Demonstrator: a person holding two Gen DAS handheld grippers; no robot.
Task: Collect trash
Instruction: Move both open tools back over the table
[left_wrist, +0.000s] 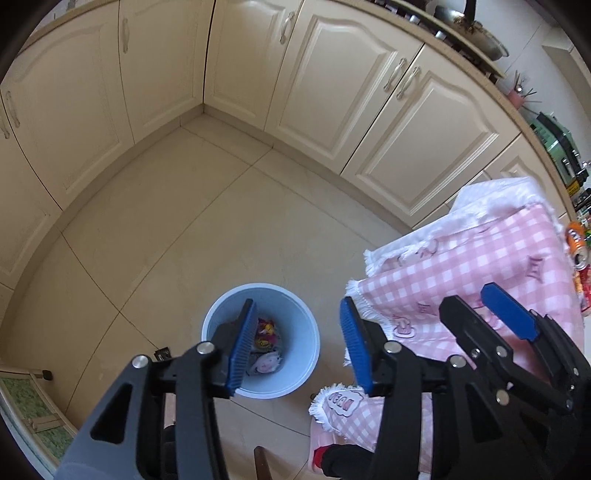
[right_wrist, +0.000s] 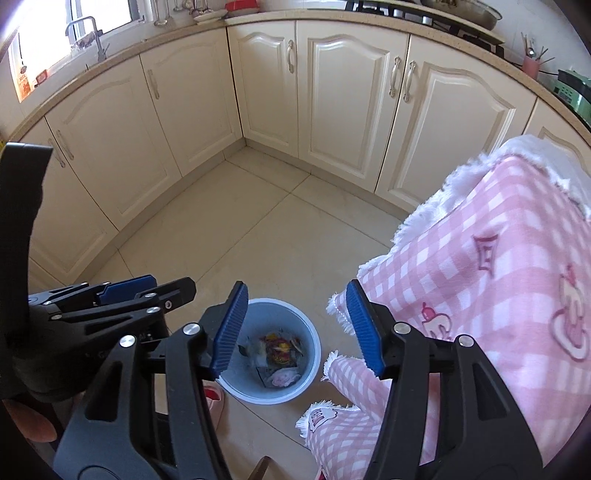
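A light blue trash bin (left_wrist: 299, 332) stands on the tiled floor and holds several crumpled wrappers (left_wrist: 266, 345); it also shows in the right wrist view (right_wrist: 312, 345) with the wrappers (right_wrist: 280, 354) inside. My left gripper (left_wrist: 297, 343) is open and empty, held above the bin. My right gripper (right_wrist: 295, 332) is open and empty, also above the bin. The right gripper shows in the left wrist view (left_wrist: 484, 310), over the cloth. The left gripper shows in the right wrist view (right_wrist: 147, 290), to the left of the bin.
A table draped with a pink checked cloth (left_wrist: 480, 266) stands right of the bin, also in the right wrist view (right_wrist: 498, 277). An orange can (left_wrist: 578, 240) lies at its far edge. Cream cabinets (right_wrist: 332, 92) line the corner. A pink slipper (right_wrist: 214, 398) sits beside the bin.
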